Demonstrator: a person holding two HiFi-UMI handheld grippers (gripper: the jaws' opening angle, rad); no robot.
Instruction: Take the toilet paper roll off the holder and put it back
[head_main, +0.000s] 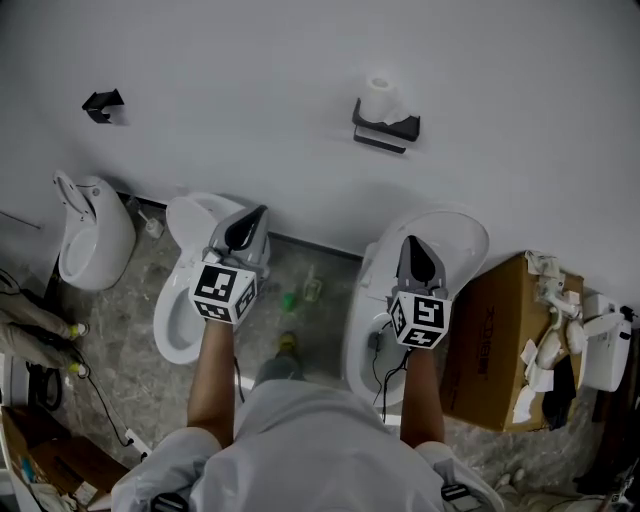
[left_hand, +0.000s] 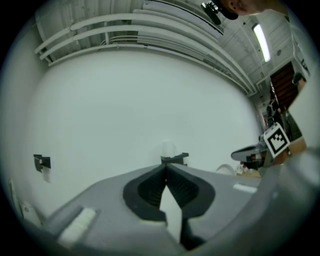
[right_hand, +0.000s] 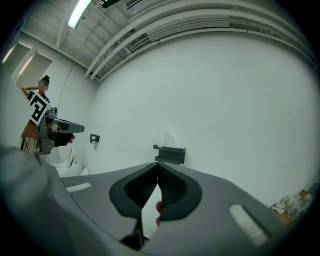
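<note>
A white toilet paper roll stands upright on a black wall holder on the white wall. In the left gripper view the roll and holder show straight past the jaw tips. The holder appears just above the jaw tips in the right gripper view, with the roll faint above it. My left gripper is shut and empty, below and left of the holder. My right gripper is shut with nothing in it, below the holder. Both point level at the wall, well short of it.
Two white toilets stand against the wall below the grippers, and a urinal is at the left. A second small black holder hangs at upper left. A cardboard box with crumpled paper stands at the right.
</note>
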